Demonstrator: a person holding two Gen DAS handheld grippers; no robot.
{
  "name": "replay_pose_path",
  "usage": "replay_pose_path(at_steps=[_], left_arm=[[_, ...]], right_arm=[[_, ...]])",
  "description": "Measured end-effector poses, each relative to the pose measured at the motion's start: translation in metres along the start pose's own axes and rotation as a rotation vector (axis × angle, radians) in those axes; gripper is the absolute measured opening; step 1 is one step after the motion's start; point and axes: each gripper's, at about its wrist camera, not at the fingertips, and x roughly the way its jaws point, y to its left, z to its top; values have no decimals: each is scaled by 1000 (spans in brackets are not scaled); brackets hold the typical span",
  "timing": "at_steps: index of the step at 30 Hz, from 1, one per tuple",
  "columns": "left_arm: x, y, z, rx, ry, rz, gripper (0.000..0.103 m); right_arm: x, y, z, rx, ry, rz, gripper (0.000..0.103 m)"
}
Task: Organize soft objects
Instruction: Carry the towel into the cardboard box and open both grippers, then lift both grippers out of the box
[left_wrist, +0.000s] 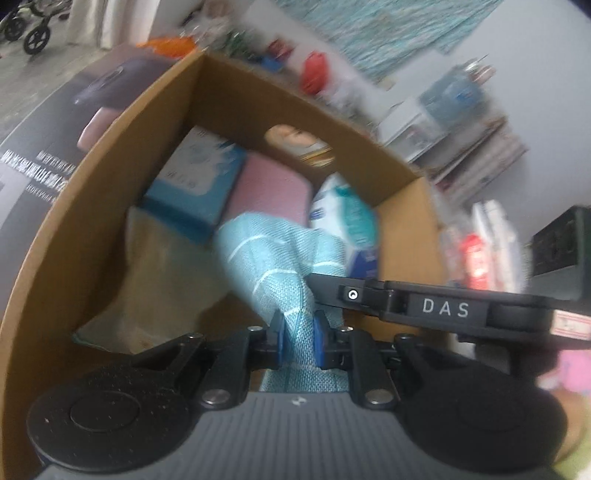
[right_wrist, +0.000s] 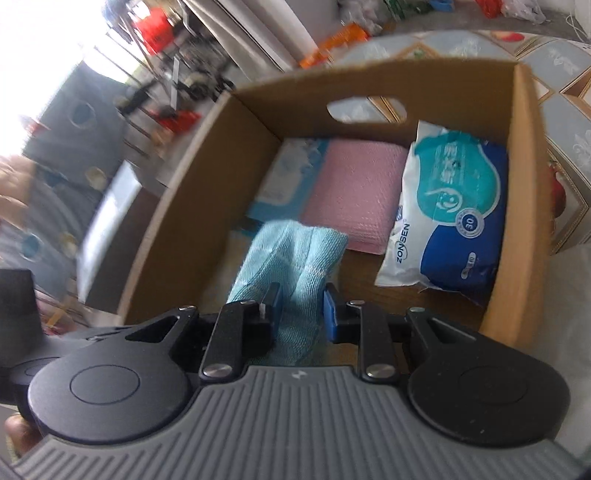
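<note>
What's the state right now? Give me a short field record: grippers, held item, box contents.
left gripper: shut on teal cloth
right gripper: shut on the same teal cloth
cloth position: above the open cardboard box
box contents: pink pack, wipes pack, light blue pack, beige cloth
image quality: motion-blurred

In the left wrist view, the white letters "DAS" stand on a small black plate (left_wrist: 445, 308) of the other gripper's body, at about three o'clock from the middle of the picture. At nine o'clock, the dark printed side of the box (left_wrist: 40, 166) carries white writing, but it is too blurred to read.

In the right wrist view, the white and blue pack (right_wrist: 448, 210) at two o'clock bears the brand "ZONSEN" along its edge and the number "30" in a round blue badge.
</note>
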Motion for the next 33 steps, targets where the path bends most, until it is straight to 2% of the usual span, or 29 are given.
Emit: replay_pose_path(at_steps=[7,9,13,14,17,23,33], left_arm=[[24,9,6,-11,61,88,18],[22,12,3,-20,63,115,26],[12,18,3,-62,22,143,46],[9,19,2,-77,9,139,47],[4,16,0,-71,-13,144,51],[-6,-1,-6,-44,-51,138,56],[-23,-27,-17,-22,-105,131,60]], right_arm=[[44,-12,-3,54,101,-50,23],[49,-13,-1,77,123,-52,23],[52,-11,5,80,106,-66,24],[52,-13,6,93,102,-54,24],[49,-16,7,106,73,-25,27],[23,-20,9,99,-14,23,46],[-45,-37,9,131,-191,155,46]])
